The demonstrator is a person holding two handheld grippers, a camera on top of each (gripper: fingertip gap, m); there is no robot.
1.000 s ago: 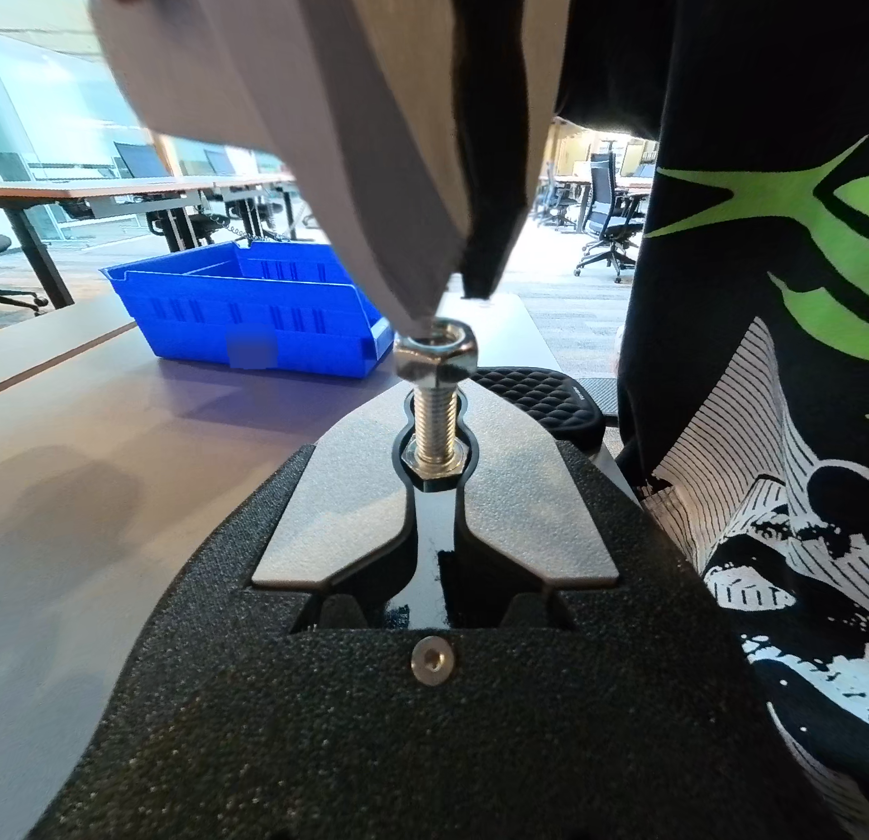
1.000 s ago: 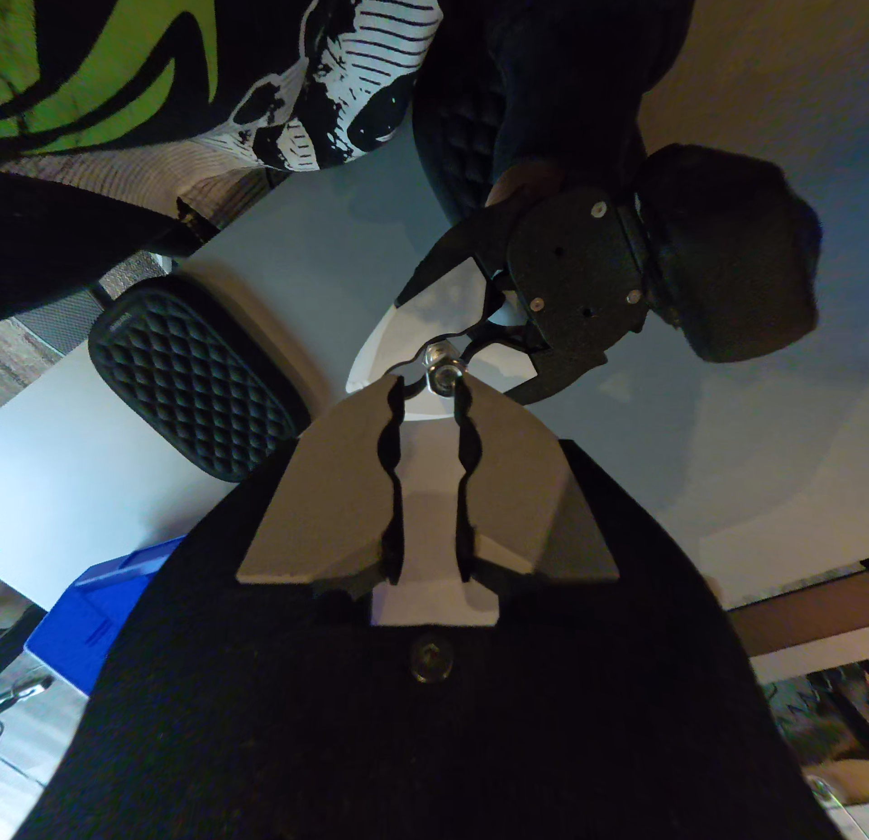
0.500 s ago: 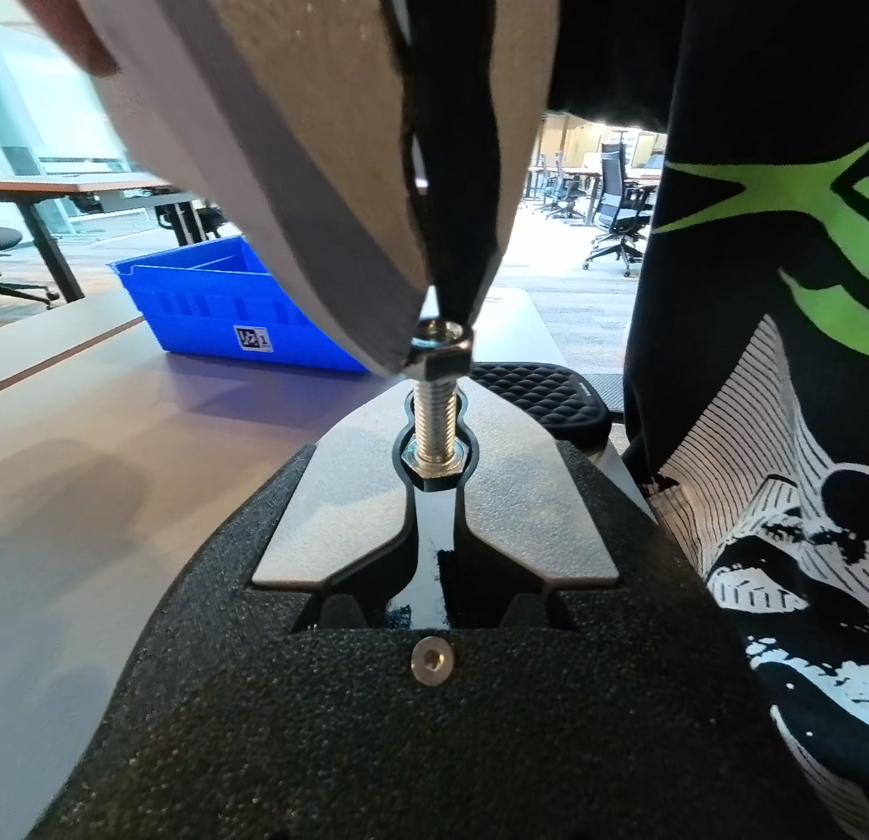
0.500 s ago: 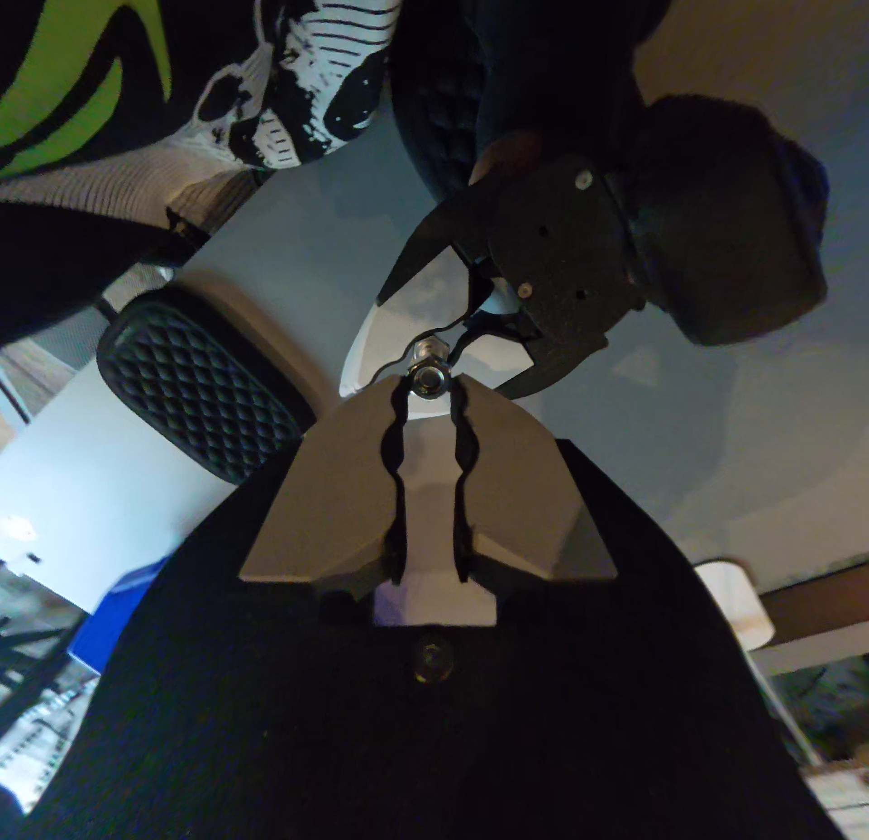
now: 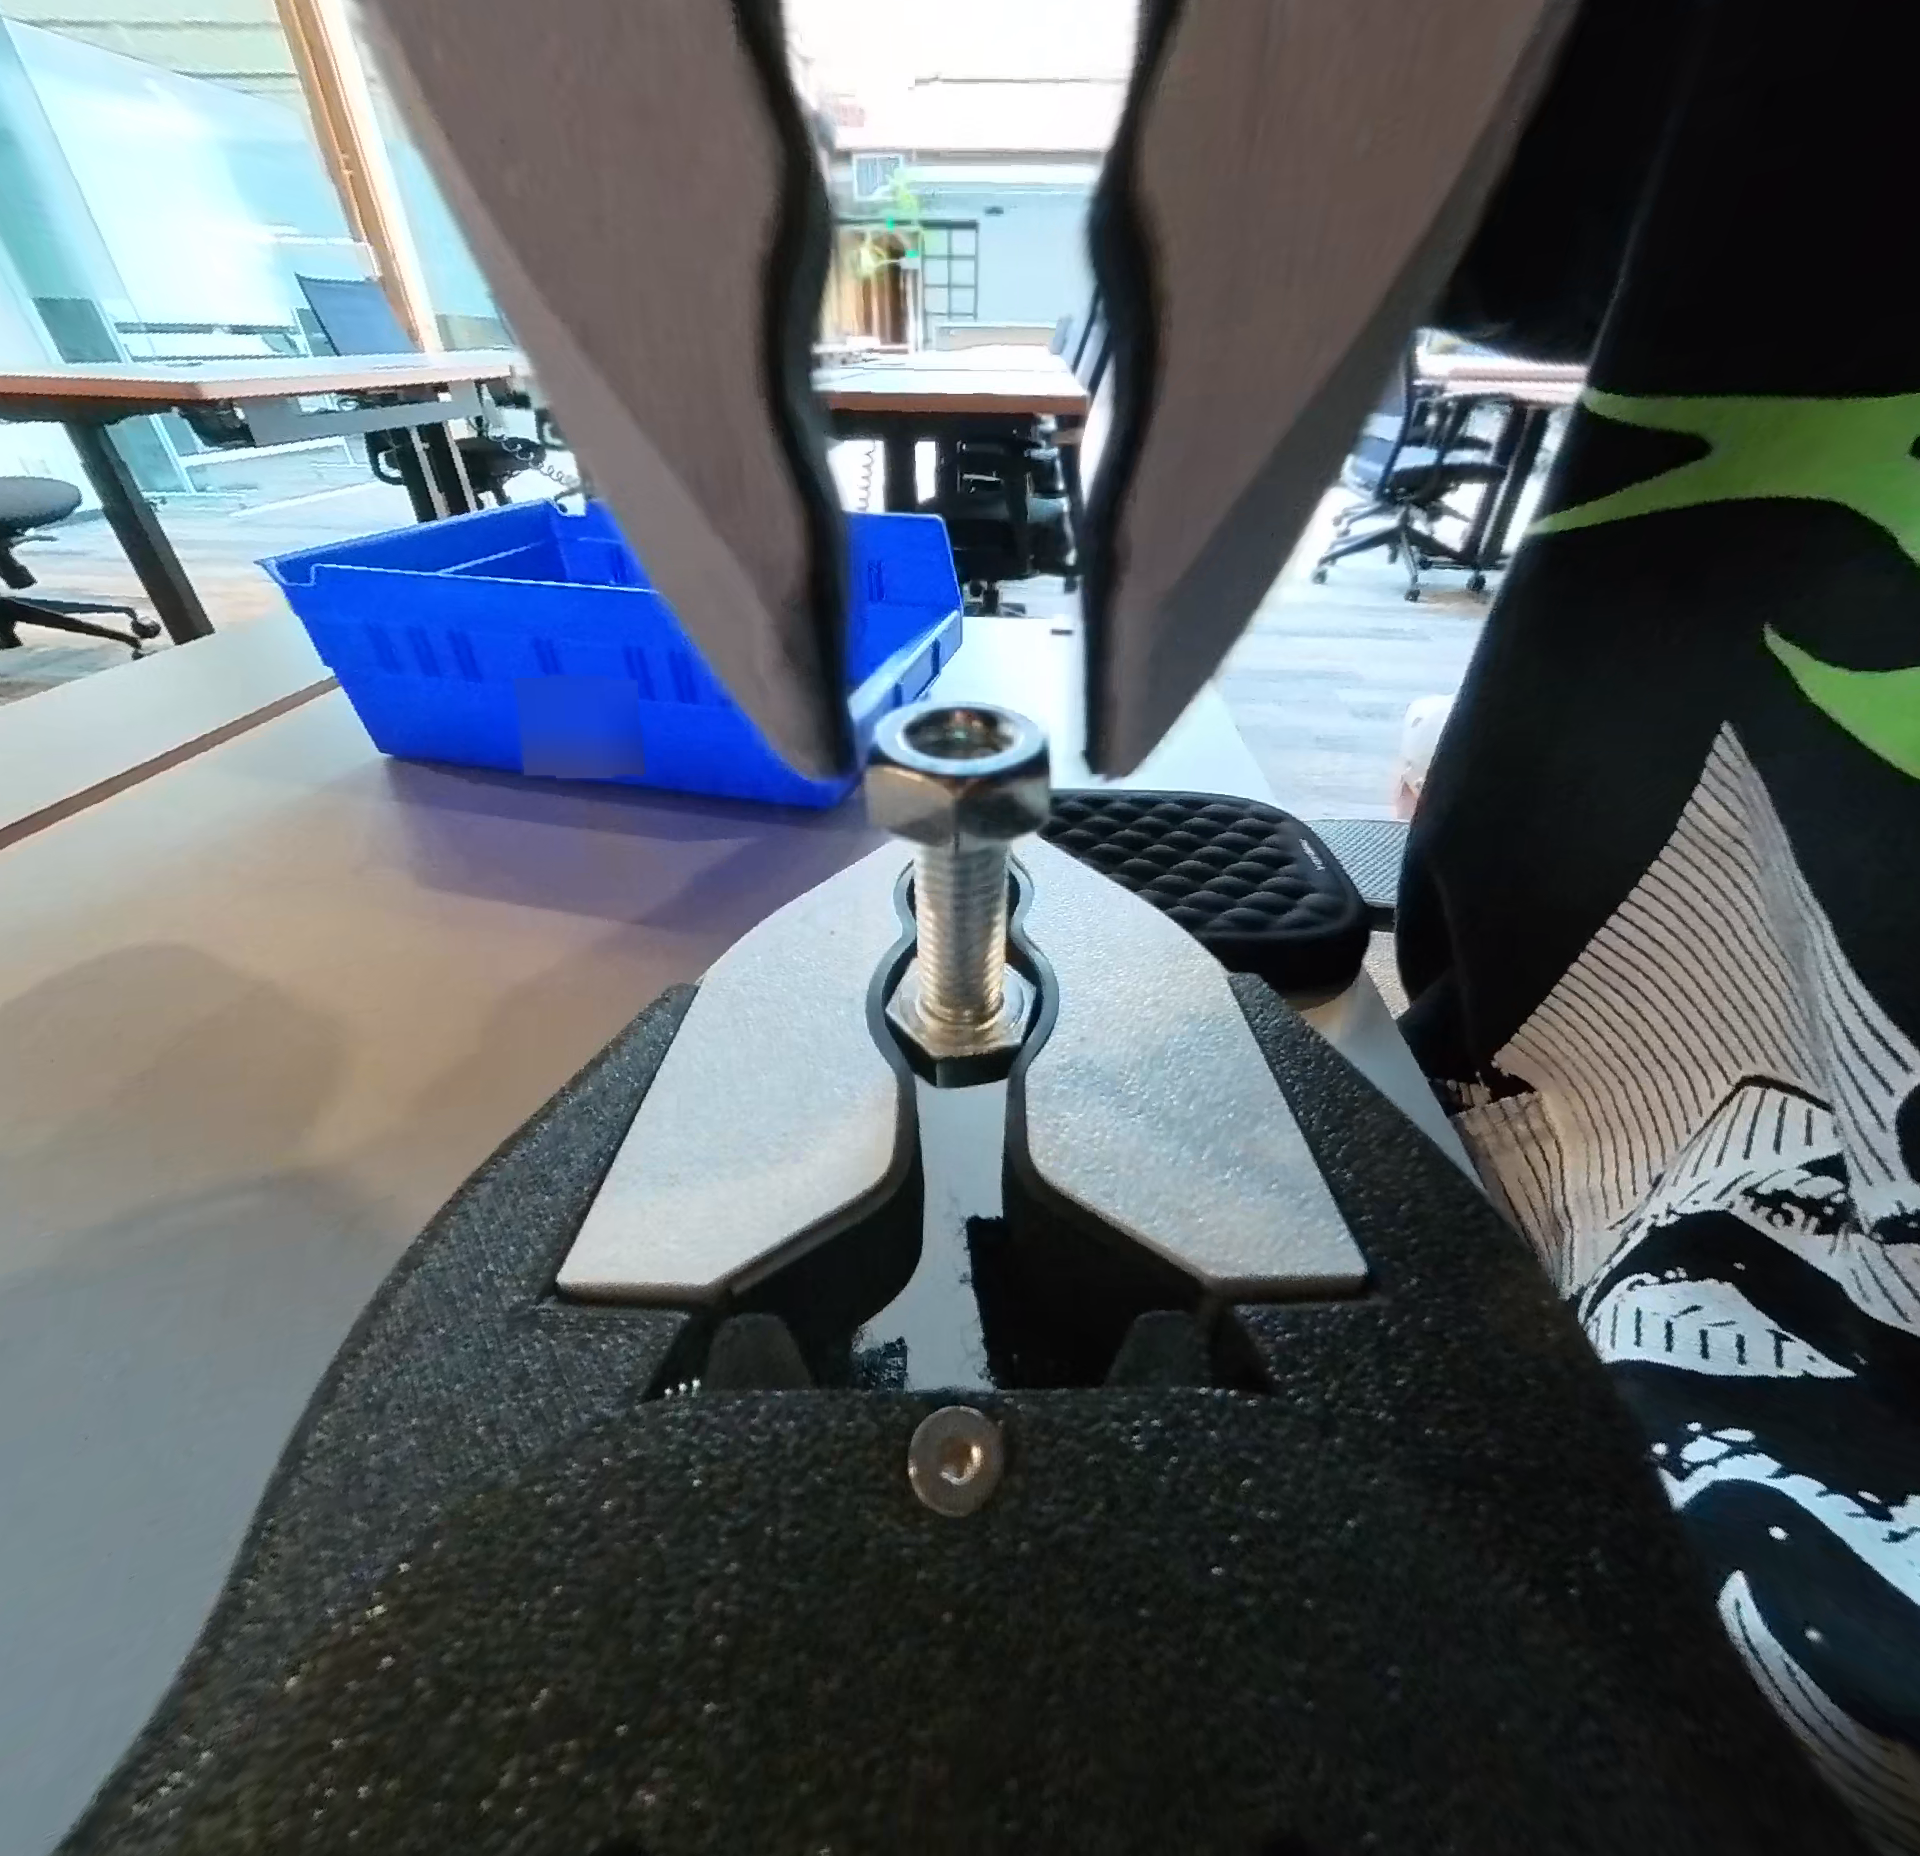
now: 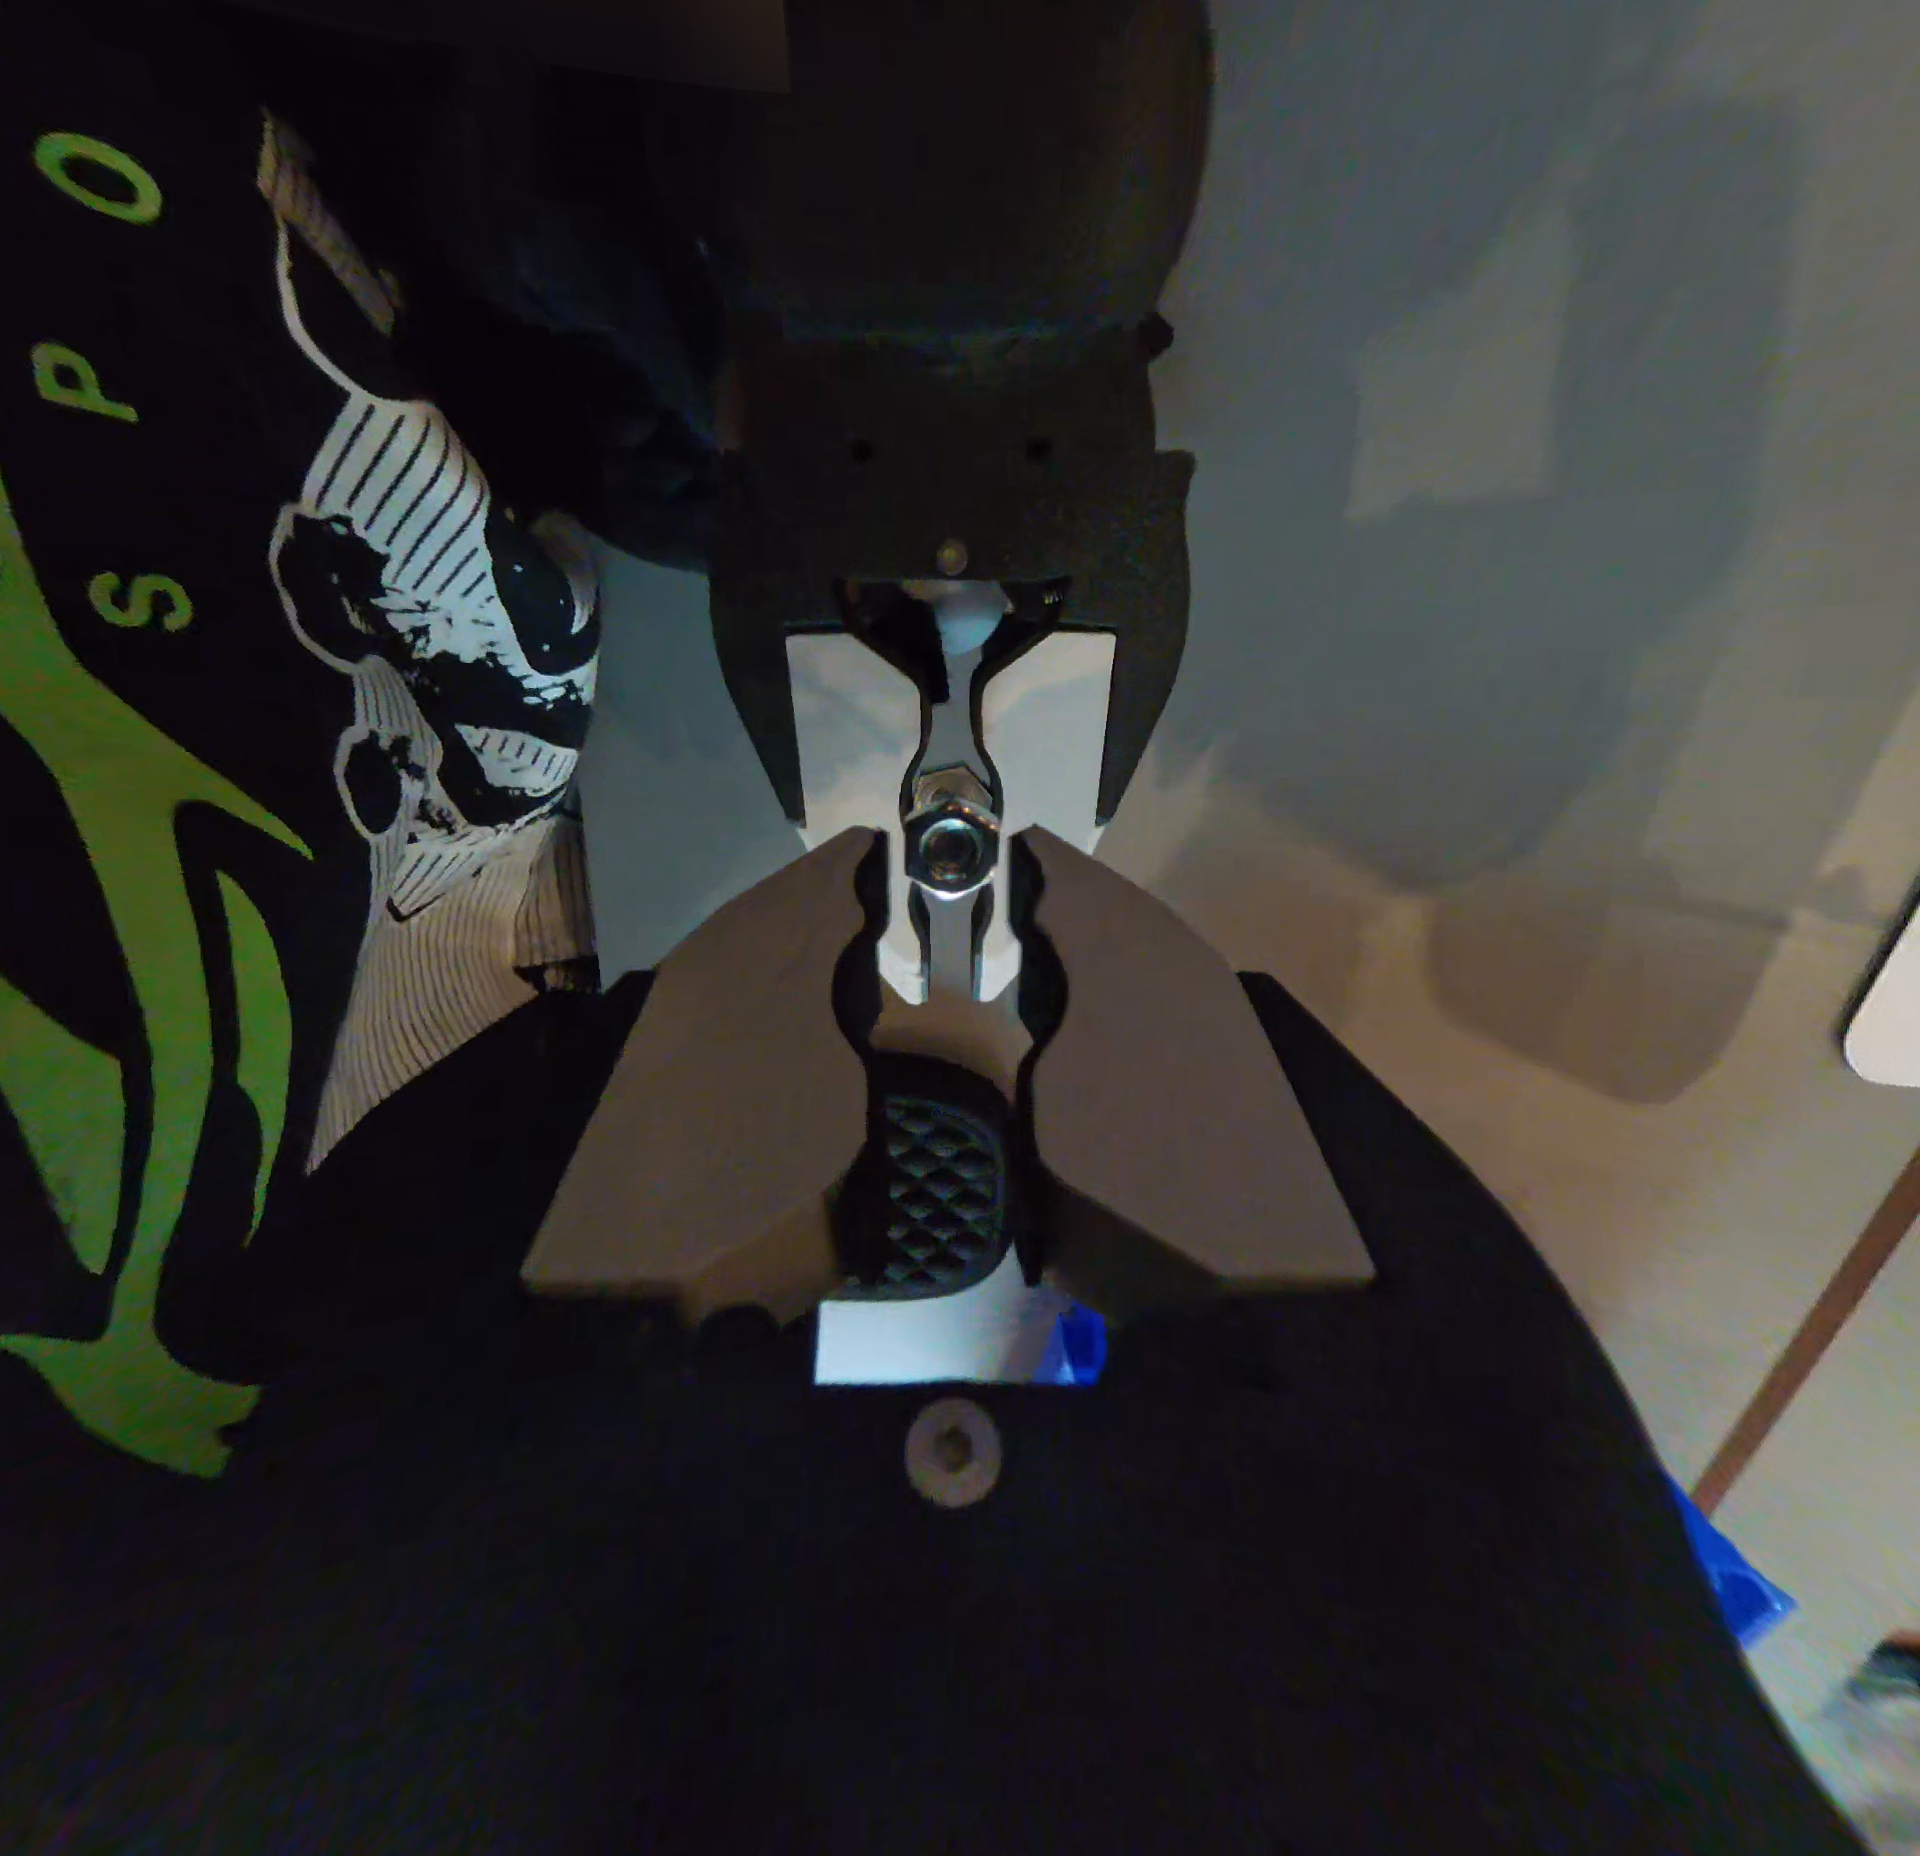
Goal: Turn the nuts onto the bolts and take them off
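— What are the tools doing?
— The left gripper point(image 5: 961, 975) is pinching the bolt point(image 5: 958, 939) upright by its head. The right gripper point(image 5: 961, 757) hangs above it, fingers spread, one either side of the nut point(image 5: 958, 783) at the bolt's top — not gripping it.
— And around them?
— A blue bin point(image 5: 582, 663) on the table point(image 5: 260, 975), far left; a black padded rest point(image 5: 1195, 871) far right, beside a person's printed shirt point(image 5: 1714, 975).

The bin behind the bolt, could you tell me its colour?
Bright blue bin, clearest in the left wrist view.

Black textured gripper bodies point(image 5: 935, 1598) — grey scalloped fingers point(image 5: 758, 1131), silver screw point(image 5: 956, 1477) — black-green printed shirt point(image 5: 1714, 663).
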